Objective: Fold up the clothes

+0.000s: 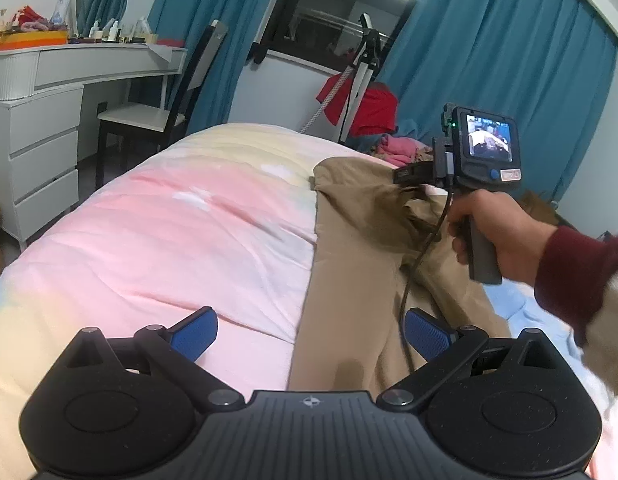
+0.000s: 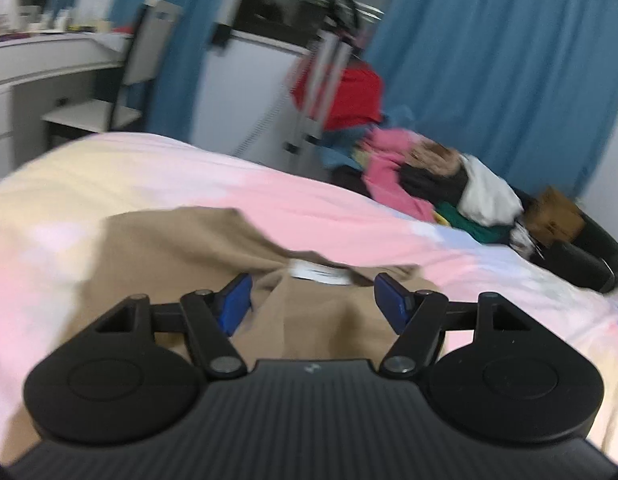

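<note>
Big bed with a pastel pink, yellow and blue quilt (image 1: 169, 232) fills most of both views, teal curtains (image 1: 501, 60) behind it. Tan-brown cotton garment (image 1: 357, 248) lies spread along the quilt's right part. White dresser (image 1: 41, 128) with bottles sits left, and a messy clothes pile (image 2: 437, 184) past the far edge. Left gripper (image 1: 311, 334) hangs wide open, over the garment's edge. Right gripper (image 2: 313, 298) also spread wide, over the white label (image 2: 321, 273).

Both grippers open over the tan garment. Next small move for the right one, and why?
Probably ease the right gripper down and close on the tan garment at the bunched edge by its white label: the jaws are open, straddling that fold, holding nothing.
</note>
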The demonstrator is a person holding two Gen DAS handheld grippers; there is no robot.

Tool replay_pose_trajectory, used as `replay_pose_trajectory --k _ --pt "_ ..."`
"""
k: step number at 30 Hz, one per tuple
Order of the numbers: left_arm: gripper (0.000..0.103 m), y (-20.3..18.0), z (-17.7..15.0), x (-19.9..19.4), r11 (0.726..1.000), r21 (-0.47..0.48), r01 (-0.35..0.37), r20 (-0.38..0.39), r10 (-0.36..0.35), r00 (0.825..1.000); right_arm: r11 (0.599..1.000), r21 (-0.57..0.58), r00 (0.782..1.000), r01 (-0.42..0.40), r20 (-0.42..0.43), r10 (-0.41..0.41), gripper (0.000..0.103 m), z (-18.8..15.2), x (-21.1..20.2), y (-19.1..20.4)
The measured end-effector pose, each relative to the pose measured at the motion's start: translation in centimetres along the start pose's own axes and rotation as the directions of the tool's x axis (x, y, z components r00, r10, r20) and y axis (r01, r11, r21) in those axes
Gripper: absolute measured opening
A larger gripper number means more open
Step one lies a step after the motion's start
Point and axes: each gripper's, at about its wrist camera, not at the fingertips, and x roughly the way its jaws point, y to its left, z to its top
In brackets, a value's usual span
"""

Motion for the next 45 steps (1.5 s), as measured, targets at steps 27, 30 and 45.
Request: replay_pose_trajectory --k 27,30,45 --pt "0.100 -0.8 -0.7 1.2 0.999 0.042 -0.003 -0.031 0.004 1.000 0.840 0.480 0.966 -0.251 0.063 0.253 0.008 -6.6 -1.9 -5.5" --pt "0.100 -0.8 -0.8 1.3 0.999 0.048 0.009 -0.037 -0.007 0.999 0.865 0.467 0.983 -0.185 0.088 0.163 0.007 -6.4 -1.8 -6.3" --pt "0.100 -1.2 -0.9 1.5 0.996 0.093 -0.012 -0.032 0.015 0.999 0.859 0.445 0.966 -0.253 0.163 0.200 0.010 -7.1 -11.8 -10.7"
